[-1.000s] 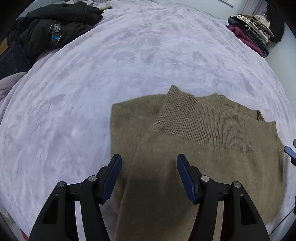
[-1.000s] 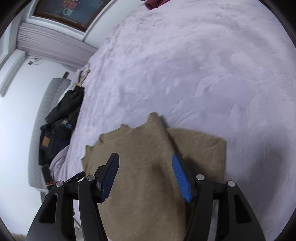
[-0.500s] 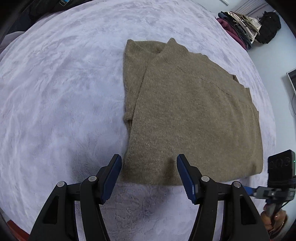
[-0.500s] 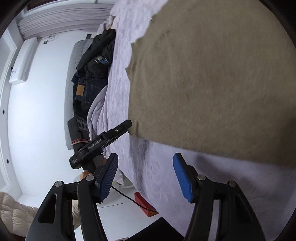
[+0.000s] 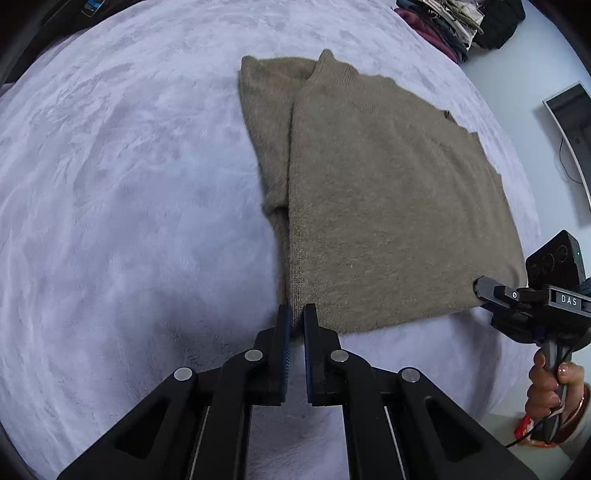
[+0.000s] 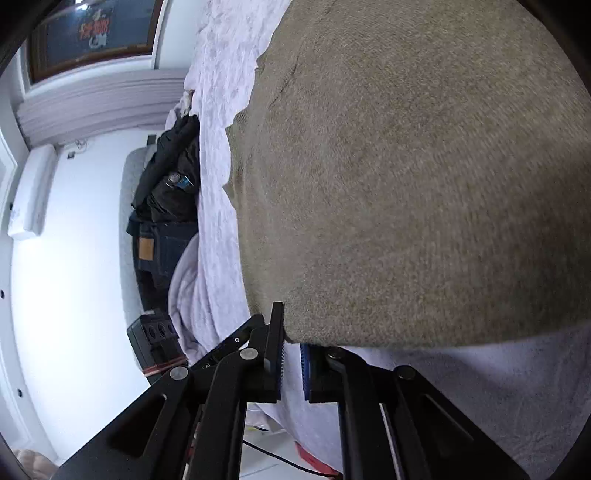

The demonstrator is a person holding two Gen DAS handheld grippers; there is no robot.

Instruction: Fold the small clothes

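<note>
An olive-brown knit sweater (image 5: 388, 203) lies folded flat on the lavender bed cover (image 5: 129, 184), one sleeve laid across its left side. My left gripper (image 5: 297, 315) is shut on the sweater's near left corner. My right gripper (image 5: 482, 288) bites the near right corner, with a person's hand (image 5: 546, 387) on its handle. In the right wrist view the sweater (image 6: 406, 184) fills most of the frame, and my right gripper (image 6: 291, 332) is shut on its corner at the bed's edge.
A stack of folded clothes (image 5: 443, 22) sits at the bed's far right corner. A black jacket (image 6: 173, 184) and jeans (image 6: 155, 251) lie at the far side. A monitor (image 5: 569, 122) stands off the right edge. The bed's near edge is just below both grippers.
Both grippers went from open to shut, each now pinching a near corner of the sweater. They drew back along it to its near edge and came down onto it.
</note>
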